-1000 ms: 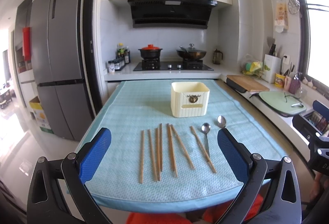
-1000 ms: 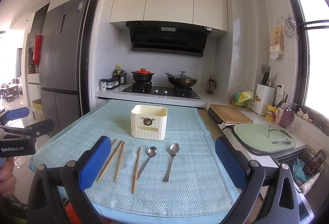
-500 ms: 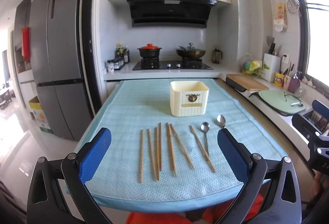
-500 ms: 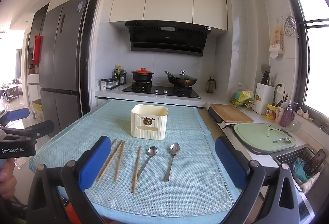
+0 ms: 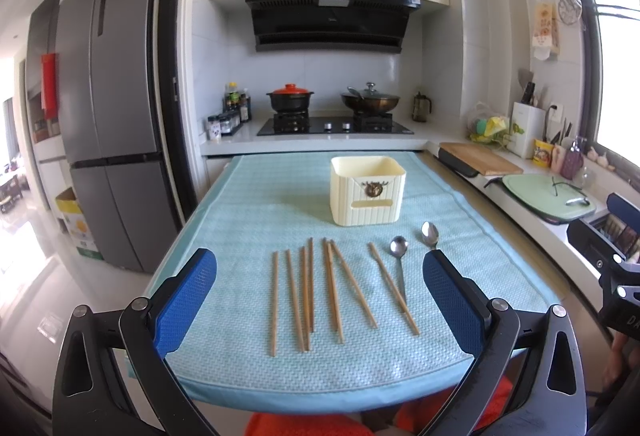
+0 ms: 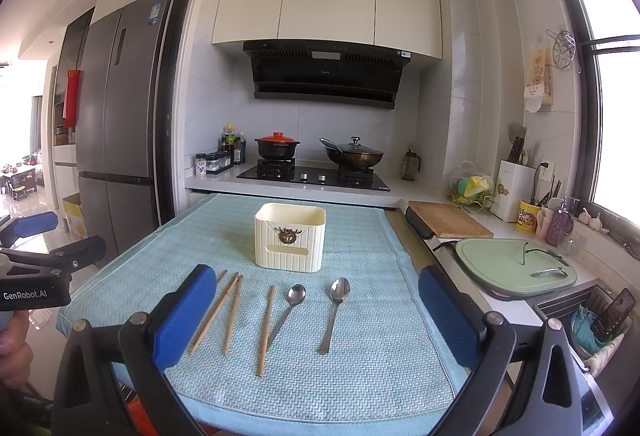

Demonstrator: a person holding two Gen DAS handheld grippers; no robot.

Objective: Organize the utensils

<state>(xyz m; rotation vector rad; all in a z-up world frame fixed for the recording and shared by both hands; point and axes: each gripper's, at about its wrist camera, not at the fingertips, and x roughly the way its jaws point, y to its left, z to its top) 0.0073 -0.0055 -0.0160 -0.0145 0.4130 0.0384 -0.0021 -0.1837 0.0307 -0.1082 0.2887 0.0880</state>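
Both your grippers' fingers are spread, empty; the chopsticks [image 5: 332,292] lie lengthwise toward the holder [image 5: 367,190], nearer your left gripper [image 5: 320,300].

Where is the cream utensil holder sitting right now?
The cream utensil holder stands upright on the teal mat, centre-right in the left wrist view, beyond the chopsticks and spoons, toward the stove.
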